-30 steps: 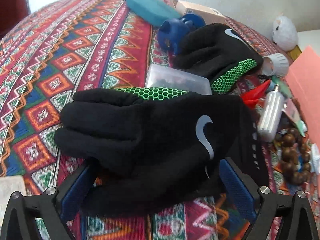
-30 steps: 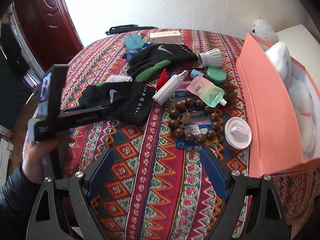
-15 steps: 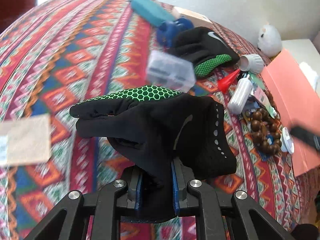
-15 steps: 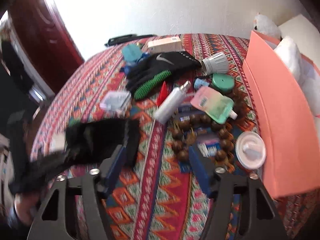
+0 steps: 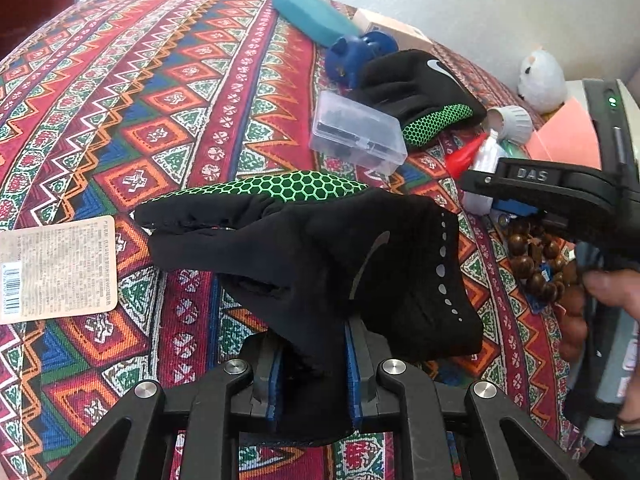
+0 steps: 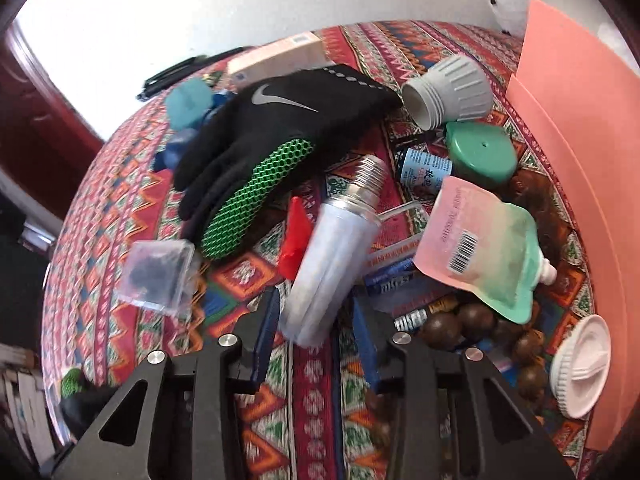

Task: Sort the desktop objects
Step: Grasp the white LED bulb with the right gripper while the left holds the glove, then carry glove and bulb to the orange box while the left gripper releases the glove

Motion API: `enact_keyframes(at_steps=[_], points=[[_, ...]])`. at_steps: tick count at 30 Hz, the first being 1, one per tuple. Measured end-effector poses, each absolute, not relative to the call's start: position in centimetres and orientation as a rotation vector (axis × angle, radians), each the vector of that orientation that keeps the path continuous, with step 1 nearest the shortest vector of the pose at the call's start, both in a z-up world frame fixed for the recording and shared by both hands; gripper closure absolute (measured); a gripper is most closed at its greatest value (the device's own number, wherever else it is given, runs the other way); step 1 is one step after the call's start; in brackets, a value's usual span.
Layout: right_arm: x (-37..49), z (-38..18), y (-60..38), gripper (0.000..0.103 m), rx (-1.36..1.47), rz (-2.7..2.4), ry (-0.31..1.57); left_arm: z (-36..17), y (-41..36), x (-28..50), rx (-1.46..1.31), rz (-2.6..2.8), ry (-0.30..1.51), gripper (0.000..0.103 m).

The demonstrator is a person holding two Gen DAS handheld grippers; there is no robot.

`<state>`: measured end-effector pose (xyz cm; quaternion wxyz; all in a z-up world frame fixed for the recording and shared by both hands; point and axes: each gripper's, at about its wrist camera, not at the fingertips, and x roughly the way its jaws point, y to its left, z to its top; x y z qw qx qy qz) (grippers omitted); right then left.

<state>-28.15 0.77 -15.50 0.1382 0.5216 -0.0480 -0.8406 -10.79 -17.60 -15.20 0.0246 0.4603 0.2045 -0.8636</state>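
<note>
The left gripper (image 5: 314,364) is clenched on a black glove (image 5: 320,256). Its blue pads pinch the glove's lower fold, and the rest of the glove stands above the jaws with its fingers pointing to the left and its green honeycomb palm patch on the far side, clear of the patterned tablecloth (image 5: 160,92).

The right gripper (image 6: 316,332) points down at a clear spray bottle (image 6: 332,264). Its jaws are closing; the base of the bottle lies between the blue pads, and the pads do not yet press on it. The bottle lies tilted on the cloth, metal neck pointing away from the gripper.

A second black glove (image 6: 280,132) lies beyond the bottle, towards the far edge. A clear plastic case (image 6: 158,276) lies left of the bottle. A pink-green pouch (image 6: 480,244) lies to its right, near the pink box (image 6: 580,168) at the right edge.
</note>
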Motion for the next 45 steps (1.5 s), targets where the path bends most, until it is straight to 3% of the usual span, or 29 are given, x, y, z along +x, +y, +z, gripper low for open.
enact_keyframes(at_steps=[2, 11, 30, 45], points=[[-28.0, -15.2, 0.6, 0.075, 1.485, -2.434, -0.139, -14.9, -17.6, -10.8, 1.416, -2.681, 0.629, 0.085], [-21.5, -11.2, 2.4, 0.075, 1.363, -2.361, -0.188, -12.4, -16.1, -9.0, 1.367, -2.748, 0.617, 0.085], [-3.3, -3.3, 9.4, 0.075, 1.222, -2.348, -0.183, -6.4, -10.3, 3.4, 1.328, -2.938, 0.605, 0.085], [5.7, 0.4, 18.1, 0.075, 1.144, -2.436, -0.306, -1.5, -1.7, 8.4, 1.303, -3.159, 0.422, 0.085]])
